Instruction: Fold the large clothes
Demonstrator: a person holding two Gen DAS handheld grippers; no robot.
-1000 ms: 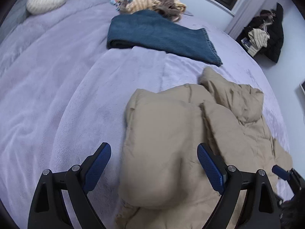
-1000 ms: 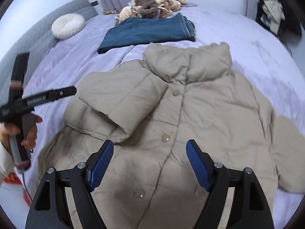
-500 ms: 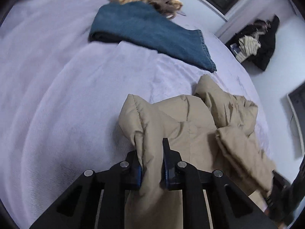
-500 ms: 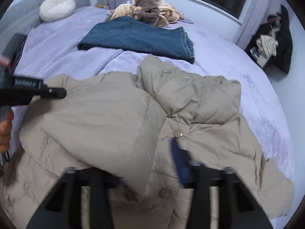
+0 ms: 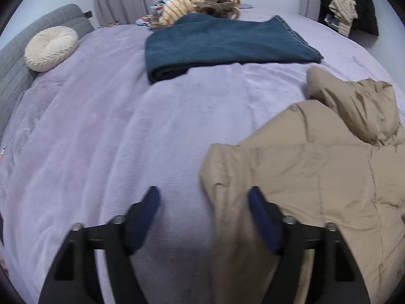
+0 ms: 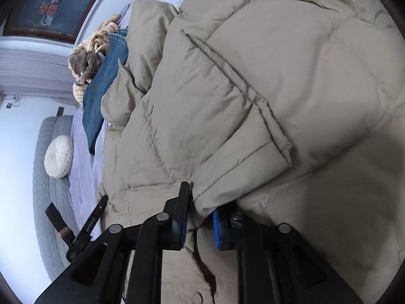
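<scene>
Jacket (image 6: 253,96) cuff pinched in right hand-held gripper (image 6: 200,217)

No text reads clearly. The left gripper (image 6: 86,230), seen from the right wrist, carries small white lettering (too tiny to read); the window (image 6: 50,7) shows a blurred sign.

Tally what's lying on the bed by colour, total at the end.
Beige: 1, puffer jacket
Blue: 1, folded jeans
Cream: 1, round cushion
Brown/tan mixed: 1, heap of clothes, separate items cannot be told apart
Total: 4
</scene>
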